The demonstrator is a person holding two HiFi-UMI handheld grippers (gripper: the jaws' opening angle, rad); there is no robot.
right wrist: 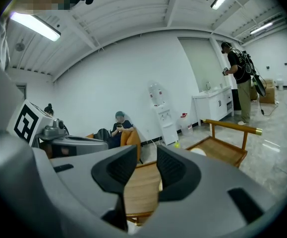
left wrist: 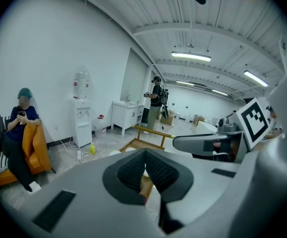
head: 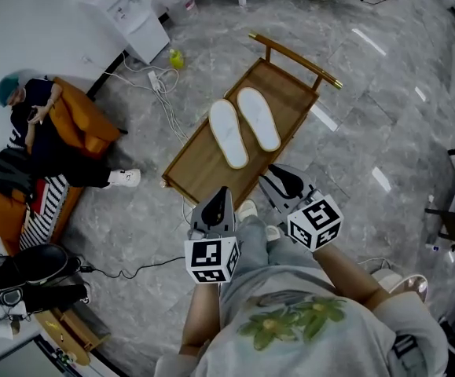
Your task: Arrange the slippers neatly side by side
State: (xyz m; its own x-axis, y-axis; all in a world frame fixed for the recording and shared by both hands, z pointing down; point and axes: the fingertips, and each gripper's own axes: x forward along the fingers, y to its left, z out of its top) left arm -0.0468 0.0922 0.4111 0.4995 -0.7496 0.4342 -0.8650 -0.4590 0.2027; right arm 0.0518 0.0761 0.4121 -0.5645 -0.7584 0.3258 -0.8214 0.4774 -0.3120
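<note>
On the far half of the bench, toward its railed end, two white slippers lie side by side, apparently already arranged. Off its near edge, the left gripper is clenched empty and the right gripper released, so no grip seems needed.

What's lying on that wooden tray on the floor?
Two white slippers lie side by side on the wooden tray. The left gripper and right gripper cover its near corner; that part stays unseen.
</note>
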